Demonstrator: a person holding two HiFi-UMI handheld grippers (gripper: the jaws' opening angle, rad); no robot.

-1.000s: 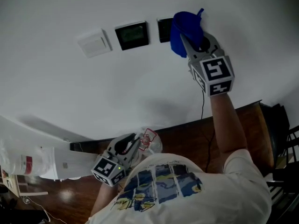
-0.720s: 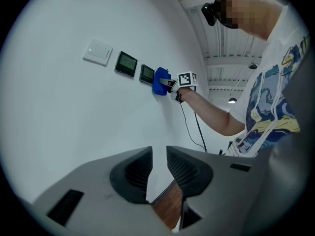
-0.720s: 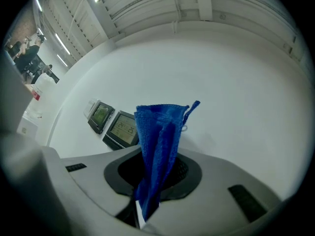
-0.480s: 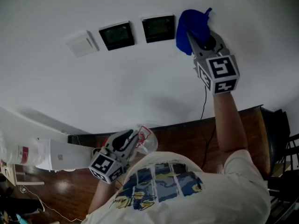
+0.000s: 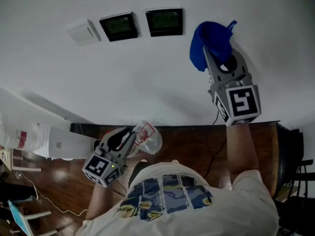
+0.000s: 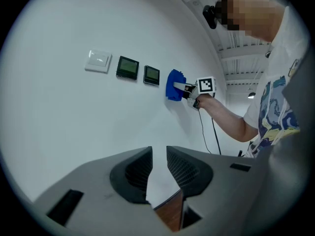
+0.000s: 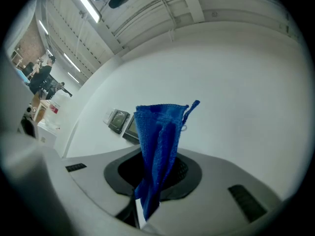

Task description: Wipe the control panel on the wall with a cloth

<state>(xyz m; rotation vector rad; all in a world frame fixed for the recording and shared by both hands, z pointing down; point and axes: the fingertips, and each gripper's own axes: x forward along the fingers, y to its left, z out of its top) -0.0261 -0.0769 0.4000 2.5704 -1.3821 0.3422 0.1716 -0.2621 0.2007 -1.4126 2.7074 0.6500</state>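
Observation:
Two dark control panels [image 5: 118,26] [image 5: 164,21] sit side by side on the white wall, right of a white switch [image 5: 82,32]. My right gripper [image 5: 215,50] is shut on a blue cloth [image 5: 209,43], held against the bare wall to the right of and a little below the right panel. The right gripper view shows the cloth [image 7: 160,141] standing up from the jaws, with the panels [image 7: 118,120] behind on the left. My left gripper [image 5: 129,140] hangs low by the person's body, its jaws a narrow gap apart with nothing between them [image 6: 159,166].
A crumpled clear plastic bag [image 5: 149,137] lies by the left gripper's tip in the head view. A white box-like unit [image 5: 54,142] stands at the left on the wooden floor [image 5: 187,141]. A black cable [image 5: 215,124] runs down the wall. Dark furniture [image 5: 295,146] is at the right.
The right gripper has carried the blue cloth rightward and down off the right panel, which is now uncovered. The left gripper stays low.

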